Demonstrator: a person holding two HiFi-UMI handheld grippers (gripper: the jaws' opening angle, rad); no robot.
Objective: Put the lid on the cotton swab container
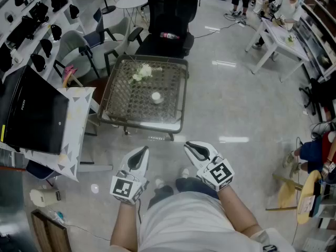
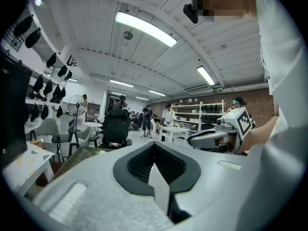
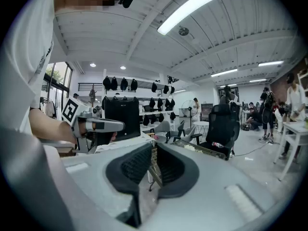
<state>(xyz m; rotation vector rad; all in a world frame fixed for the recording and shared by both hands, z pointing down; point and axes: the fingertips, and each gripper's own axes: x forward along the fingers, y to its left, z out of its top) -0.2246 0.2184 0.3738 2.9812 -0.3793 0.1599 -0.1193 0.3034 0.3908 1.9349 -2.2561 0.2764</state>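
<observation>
Bright ceiling strip lights (image 2: 144, 29) glare off the floor (image 1: 224, 63); fisheye edges bend and darken.

The low glass-topped table (image 1: 136, 110) is showing a grey-green lattice pattern. On the table, a small round white container (image 1: 156, 97) and a cream-green tuft (image 1: 140, 72) are standing out. Below the table, the left gripper (image 1: 139, 155) and right gripper (image 1: 195, 150) are showing pale grey shells, black-lined jaws and black-and-white square markers.

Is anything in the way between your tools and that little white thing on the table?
Nothing visible is. The left tool and right tool hang near the person's body; only open floor and the near rim of the table lie before the small white thing.
</observation>
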